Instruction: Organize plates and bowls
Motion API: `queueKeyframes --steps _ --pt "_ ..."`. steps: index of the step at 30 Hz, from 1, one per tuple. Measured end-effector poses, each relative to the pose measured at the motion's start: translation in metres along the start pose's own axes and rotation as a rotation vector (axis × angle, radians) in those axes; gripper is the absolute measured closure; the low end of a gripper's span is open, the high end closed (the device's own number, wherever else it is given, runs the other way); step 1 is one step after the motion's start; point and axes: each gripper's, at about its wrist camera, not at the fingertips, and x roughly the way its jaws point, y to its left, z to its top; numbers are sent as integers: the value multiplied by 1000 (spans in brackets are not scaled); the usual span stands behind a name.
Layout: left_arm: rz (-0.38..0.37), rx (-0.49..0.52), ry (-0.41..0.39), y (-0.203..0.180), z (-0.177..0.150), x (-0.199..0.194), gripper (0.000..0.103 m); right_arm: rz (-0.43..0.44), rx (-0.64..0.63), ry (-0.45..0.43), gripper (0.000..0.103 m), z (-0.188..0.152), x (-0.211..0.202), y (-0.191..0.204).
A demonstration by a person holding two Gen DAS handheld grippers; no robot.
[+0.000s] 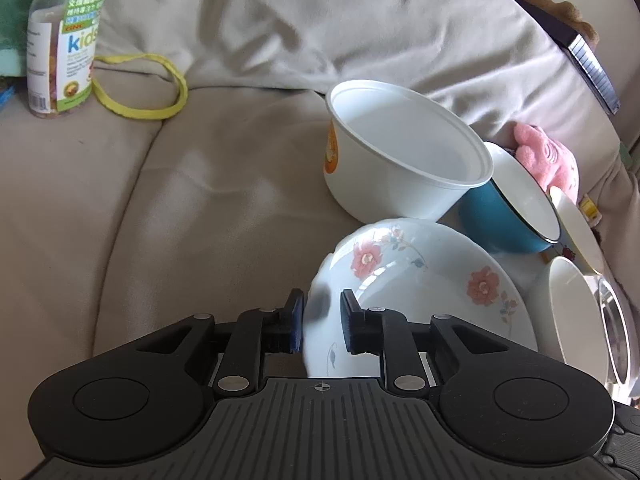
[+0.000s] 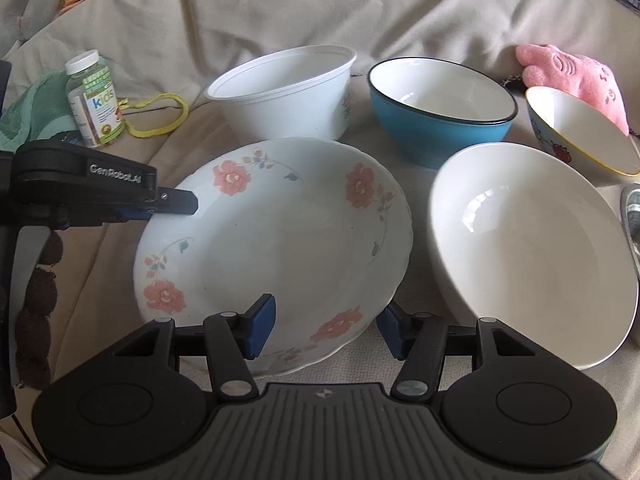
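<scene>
The flowered plate [image 2: 276, 236] lies tilted on the sofa seat [image 1: 160, 220], near its front edge, with the white plastic tub [image 2: 284, 92] and the blue bowl [image 2: 440, 112] just behind it toward the back cushion and the cream bowl [image 2: 532, 248] close beside it. The left gripper [image 1: 320, 322] stands narrow over the plate's rim; the rim sits between the pads, but a sliver of gap shows on at least one side, so it does not look pinched yet. The right gripper [image 2: 326, 328] stands about half wide astride the near rim, one pad over the plate face and the other outside the rim, neither pressing on it. The likely trouble from here is a poor bite: the glazed rim is thin, smooth and scalloped, so a grip set shallow or skewed could let the plate slide out and drop onto the cushion. Because the soft seat gives under weight, lifting or pushing the plate may tip it against the tub or knock the cream bowl, which already leans. Two grippers pulling on opposite rims unevenly could also twist the plate free.
</scene>
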Motion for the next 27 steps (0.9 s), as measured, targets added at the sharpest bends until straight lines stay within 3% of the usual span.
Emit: queueKeyframes --steps 15,22,27 --pt "105 58 -84 -10 -2 -22 82 65 -37 6 47 -8 -8 2" --pt "200 177 -184 -45 -4 -38 82 75 52 -20 47 -19 -45 -44" --pt "159 274 -242 -92 -4 -52 82 49 163 -45 47 -39 -70 -93"
